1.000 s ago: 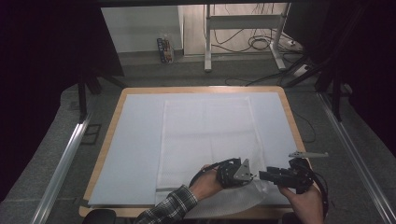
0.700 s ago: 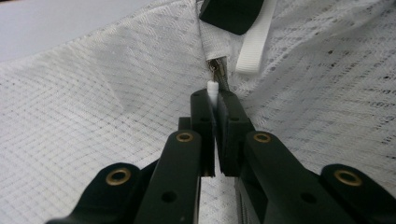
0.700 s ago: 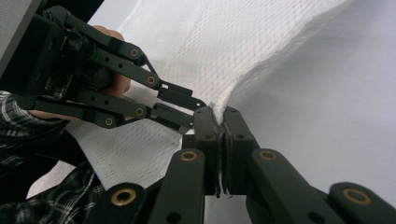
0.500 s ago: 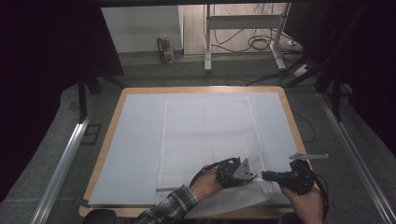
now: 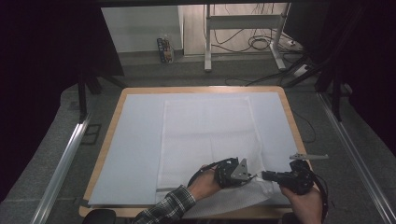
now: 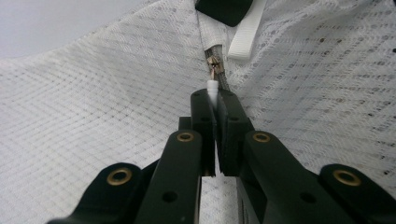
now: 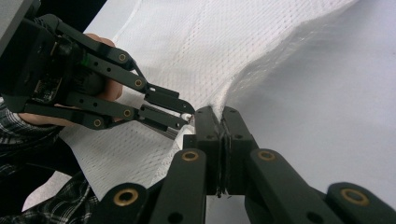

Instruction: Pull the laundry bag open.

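The mesh bag [image 5: 208, 140] lies flat on the counter [image 5: 140, 140], its zipper pull [image 6: 212, 86] at the near right corner. The left tongs [image 6: 215, 100] pinch the pull. The right tongs [image 7: 222, 116] have just clamped the adjacent fabric edge, anchoring the bag for unzipping.

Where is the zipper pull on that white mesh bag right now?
In the left gripper view, the zipper pull sits centre frame, pinched at the left tool tips, on the mesh bag near the table's front edge.
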